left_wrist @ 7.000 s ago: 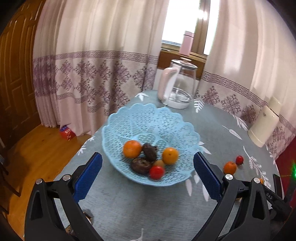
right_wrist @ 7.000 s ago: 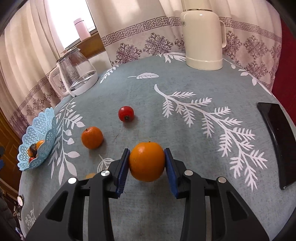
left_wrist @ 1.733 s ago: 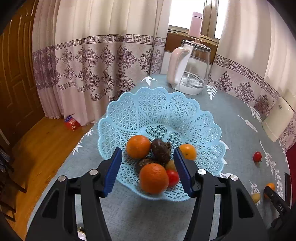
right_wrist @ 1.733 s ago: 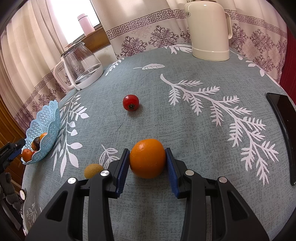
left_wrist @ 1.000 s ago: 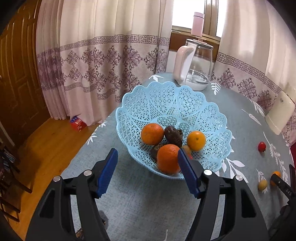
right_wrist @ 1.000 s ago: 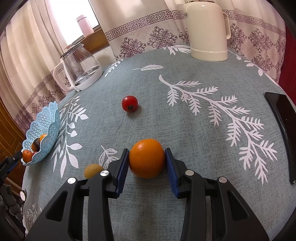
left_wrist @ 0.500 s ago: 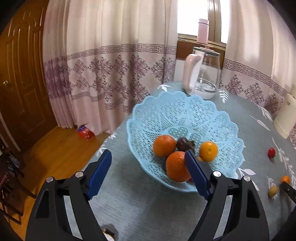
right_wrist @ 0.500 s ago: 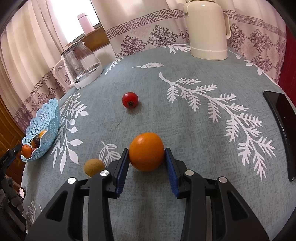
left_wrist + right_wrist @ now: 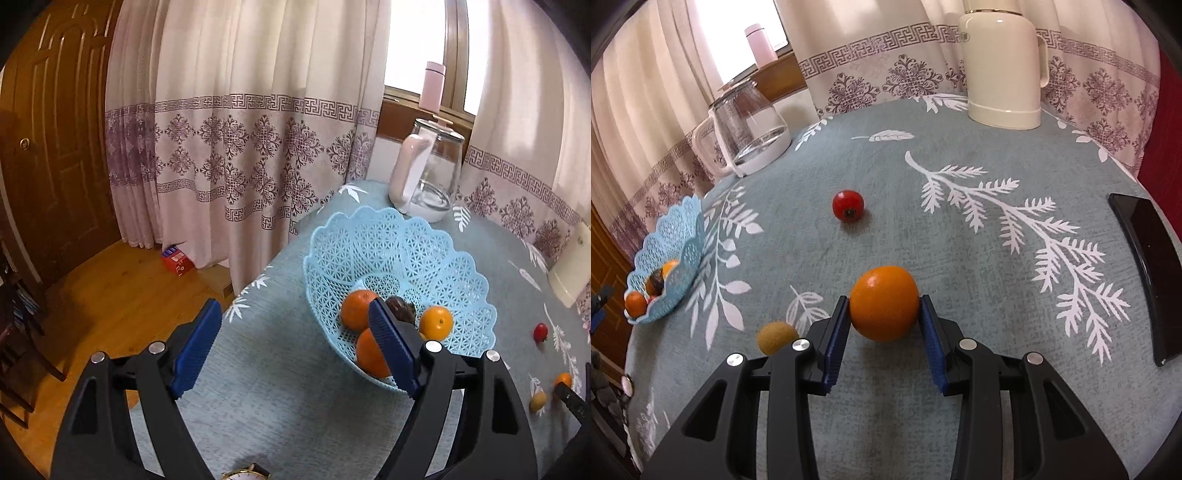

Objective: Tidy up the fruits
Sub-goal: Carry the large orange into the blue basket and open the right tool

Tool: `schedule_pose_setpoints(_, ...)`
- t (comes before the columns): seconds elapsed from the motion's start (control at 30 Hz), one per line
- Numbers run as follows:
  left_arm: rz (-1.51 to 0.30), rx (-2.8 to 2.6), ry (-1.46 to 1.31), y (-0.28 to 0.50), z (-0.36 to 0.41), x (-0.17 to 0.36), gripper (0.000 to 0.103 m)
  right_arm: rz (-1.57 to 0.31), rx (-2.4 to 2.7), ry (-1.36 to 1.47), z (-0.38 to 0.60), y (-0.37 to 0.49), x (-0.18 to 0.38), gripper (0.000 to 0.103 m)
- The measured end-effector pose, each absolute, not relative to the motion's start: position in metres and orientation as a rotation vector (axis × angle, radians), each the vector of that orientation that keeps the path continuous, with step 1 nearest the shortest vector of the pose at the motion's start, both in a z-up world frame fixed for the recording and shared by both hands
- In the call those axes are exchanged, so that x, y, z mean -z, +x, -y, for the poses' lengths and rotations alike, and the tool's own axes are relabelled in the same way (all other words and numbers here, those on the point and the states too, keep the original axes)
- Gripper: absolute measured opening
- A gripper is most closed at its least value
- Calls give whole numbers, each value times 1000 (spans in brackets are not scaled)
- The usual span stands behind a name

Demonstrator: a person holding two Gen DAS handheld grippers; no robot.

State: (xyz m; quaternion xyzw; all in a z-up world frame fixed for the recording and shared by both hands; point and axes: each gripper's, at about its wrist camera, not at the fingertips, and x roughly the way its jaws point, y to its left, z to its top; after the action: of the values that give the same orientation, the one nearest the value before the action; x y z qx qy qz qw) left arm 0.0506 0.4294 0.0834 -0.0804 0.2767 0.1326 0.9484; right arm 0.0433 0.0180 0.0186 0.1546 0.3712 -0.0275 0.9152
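Observation:
The light blue lattice basket [image 9: 388, 251] holds three oranges [image 9: 354, 309] and a dark fruit [image 9: 400, 309]. My left gripper [image 9: 295, 345] is open and empty, to the basket's left, its right finger overlapping the front orange [image 9: 367, 354]. In the right wrist view my right gripper [image 9: 884, 334] is shut on an orange [image 9: 884, 302] just above the cloth. A red tomato [image 9: 848, 205] lies farther out. A small yellow-brown fruit [image 9: 775, 336] sits beside the left finger. The basket [image 9: 681, 254] is at the far left there.
A glass kettle [image 9: 746, 136] and a cream thermos [image 9: 1003, 62] stand at the back of the grey leaf-print table [image 9: 960, 229]. A black phone [image 9: 1148, 258] lies at the right edge. A watch [image 9: 243, 474] lies near the table's front edge. The wooden floor [image 9: 110, 295] drops off left.
My left gripper has drawn back and swung left from the basket, leaving an orange in it. My right gripper still holds its orange, raised slightly.

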Motion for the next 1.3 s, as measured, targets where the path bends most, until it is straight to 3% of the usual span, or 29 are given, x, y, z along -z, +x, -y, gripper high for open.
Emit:
schedule_pose_setpoints(0.67, -547, -261, -220, 37, -443, -99, 84, -686, -272, 186, -160, 77, -93, 38)
schedule_pose_setpoints(1.13, -539, -263, -244, 34, -451, -102, 87, -733, -378, 129, -233, 108, -84, 39)
schedule_pose_setpoints(1.3, -543, -256, -244, 36, -451, -101, 87, -729, -386, 135, -236, 108, -82, 44)
